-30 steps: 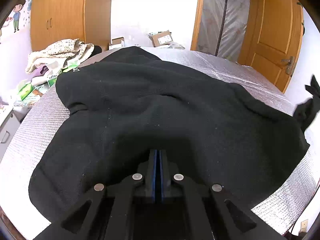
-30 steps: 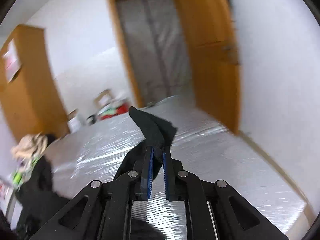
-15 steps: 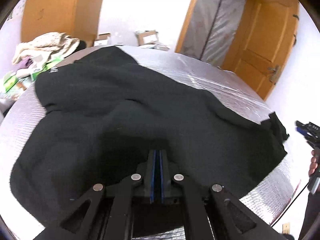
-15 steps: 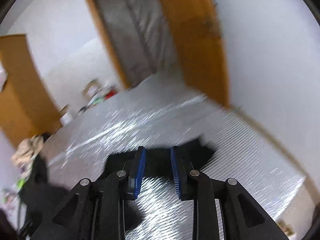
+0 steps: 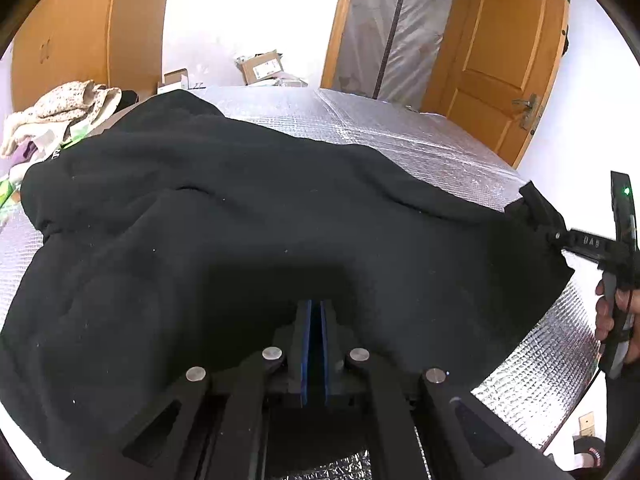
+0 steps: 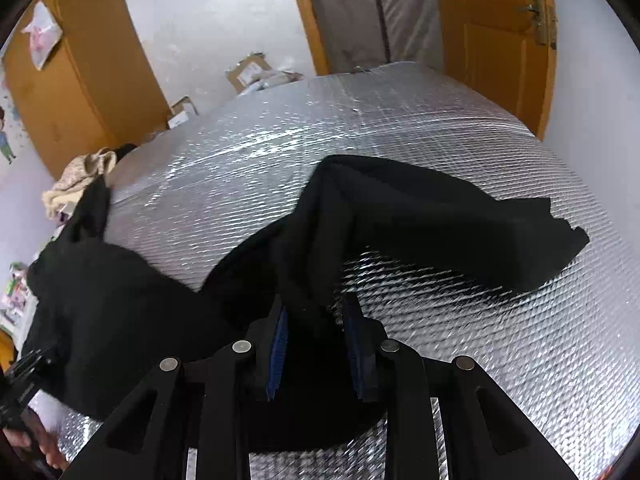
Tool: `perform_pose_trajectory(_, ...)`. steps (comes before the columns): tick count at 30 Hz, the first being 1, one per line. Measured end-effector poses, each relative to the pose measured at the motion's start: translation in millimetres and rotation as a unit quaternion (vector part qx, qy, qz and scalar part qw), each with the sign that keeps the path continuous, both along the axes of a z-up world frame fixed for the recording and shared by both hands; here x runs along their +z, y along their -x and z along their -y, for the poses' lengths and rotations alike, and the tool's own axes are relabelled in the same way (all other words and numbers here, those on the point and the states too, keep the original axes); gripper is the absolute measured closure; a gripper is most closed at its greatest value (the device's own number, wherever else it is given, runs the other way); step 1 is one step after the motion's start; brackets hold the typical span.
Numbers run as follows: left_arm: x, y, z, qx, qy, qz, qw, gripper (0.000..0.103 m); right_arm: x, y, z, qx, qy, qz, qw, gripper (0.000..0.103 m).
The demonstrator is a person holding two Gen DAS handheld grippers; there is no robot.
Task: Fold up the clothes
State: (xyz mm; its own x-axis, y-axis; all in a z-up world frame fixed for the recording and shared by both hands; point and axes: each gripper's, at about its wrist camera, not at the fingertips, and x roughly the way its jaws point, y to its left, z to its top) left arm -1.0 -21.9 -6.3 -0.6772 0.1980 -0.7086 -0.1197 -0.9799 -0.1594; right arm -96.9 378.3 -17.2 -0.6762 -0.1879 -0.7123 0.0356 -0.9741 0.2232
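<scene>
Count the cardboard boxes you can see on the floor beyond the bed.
2: a large open box beside the doorway, and a small box left of it, near the wardrobe. Others may be hidden.

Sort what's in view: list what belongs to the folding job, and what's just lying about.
Job:
black garment, spread on the silver quilted surface
left gripper, shut on its near edge
right gripper, closing around a fold

Lying about:
cream clothes pile
cardboard boxes
wooden door

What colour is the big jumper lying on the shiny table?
Black. The jumper shows best in the left wrist view.
</scene>
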Motion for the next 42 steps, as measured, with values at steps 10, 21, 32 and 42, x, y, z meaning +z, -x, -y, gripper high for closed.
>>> perform_pose_trajectory(10, 0.4, 2.5, 2.1, 0.000, -0.002, -0.002, 1.0000, 0.099, 22.0, -52.0, -66.2, -0.144, 0.090, -0.054, 0.984, 0.095)
perform_pose_trajectory(21, -0.1, 0.6, 3.0, 0.001, -0.002, -0.003, 1.0000, 0.099, -6.2, -97.1, -93.2, -0.200, 0.149, 0.024, 0.968, 0.091)
perform_pose_trajectory(32, 0.1, -1.2, 5.0, 0.003, -0.004, -0.005, 1.0000, 0.099, 34.5, -75.2, -102.9, -0.224, 0.040, -0.041, 0.973, 0.065)
perform_pose_trajectory(42, 0.9, 0.5, 3.1, 0.004, -0.002, -0.006, 1.0000, 0.099, 34.3, -26.2, -122.2, -0.199, 0.040, -0.039, 0.978, 0.100)
